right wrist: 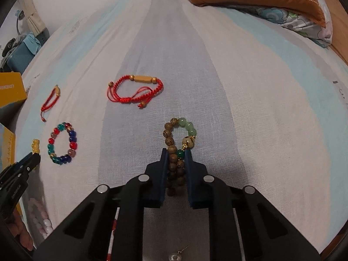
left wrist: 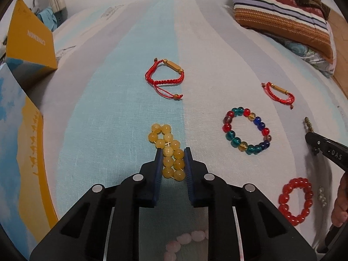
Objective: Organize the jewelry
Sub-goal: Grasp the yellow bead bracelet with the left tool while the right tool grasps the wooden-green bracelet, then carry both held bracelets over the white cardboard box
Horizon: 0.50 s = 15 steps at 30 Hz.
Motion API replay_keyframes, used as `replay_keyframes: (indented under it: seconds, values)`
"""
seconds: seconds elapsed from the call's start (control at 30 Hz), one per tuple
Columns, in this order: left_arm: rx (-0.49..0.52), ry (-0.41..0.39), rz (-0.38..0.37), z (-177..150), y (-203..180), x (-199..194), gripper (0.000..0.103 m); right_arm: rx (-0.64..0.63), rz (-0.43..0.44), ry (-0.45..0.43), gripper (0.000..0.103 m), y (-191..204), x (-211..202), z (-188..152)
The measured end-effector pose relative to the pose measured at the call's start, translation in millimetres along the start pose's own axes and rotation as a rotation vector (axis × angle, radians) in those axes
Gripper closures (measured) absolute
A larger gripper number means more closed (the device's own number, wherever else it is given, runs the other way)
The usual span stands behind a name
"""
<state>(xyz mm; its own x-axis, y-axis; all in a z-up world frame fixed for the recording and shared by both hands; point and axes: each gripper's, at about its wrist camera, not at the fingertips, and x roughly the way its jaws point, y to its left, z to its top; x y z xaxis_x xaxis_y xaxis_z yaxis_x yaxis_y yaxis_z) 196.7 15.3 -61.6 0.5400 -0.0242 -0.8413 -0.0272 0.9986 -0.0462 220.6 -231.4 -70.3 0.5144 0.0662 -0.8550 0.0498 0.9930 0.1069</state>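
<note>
A yellow bead bracelet (left wrist: 161,133) lies squeezed into a narrow loop on the striped bedsheet (left wrist: 130,100), and my left gripper (left wrist: 173,152) is shut on its near half. In the right wrist view my right gripper (right wrist: 176,152) is shut on a brown wooden and green bead bracelet (right wrist: 168,133), whose far loop sticks out past the fingertips. Loose on the sheet are a red cord bracelet (left wrist: 165,74), a second red cord bracelet (left wrist: 279,92), a multicolour glass bead bracelet (left wrist: 246,129), a red bead bracelet (left wrist: 296,200) and a pink bead bracelet (left wrist: 187,239).
A yellow box (left wrist: 32,39) and a blue and yellow box (left wrist: 19,152) stand along the left side of the bed. Folded striped bedding (left wrist: 282,10) is piled at the far right. A small pearl earring (right wrist: 176,254) lies under the right gripper.
</note>
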Motion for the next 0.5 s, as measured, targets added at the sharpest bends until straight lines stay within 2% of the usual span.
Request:
replay_keyframes:
  seconds: [0.07, 0.2, 0.27, 0.5]
  values:
    - [-0.005, 0.002, -0.027, 0, 0, -3, 0.087, -0.007, 0.002, -0.016, 0.090, 3, -5, 0]
    - [0.001, -0.008, -0.032, -2, -3, -7, 0.087, -0.019, -0.004, -0.044, 0.090, 6, -13, -2]
    - [0.001, -0.009, -0.031, -2, -3, -7, 0.094, -0.023, -0.004, -0.050, 0.090, 7, -15, -2]
    - [0.002, -0.023, -0.040, 0, -1, -12, 0.094, -0.033, 0.000, -0.070, 0.090, 8, -21, -3]
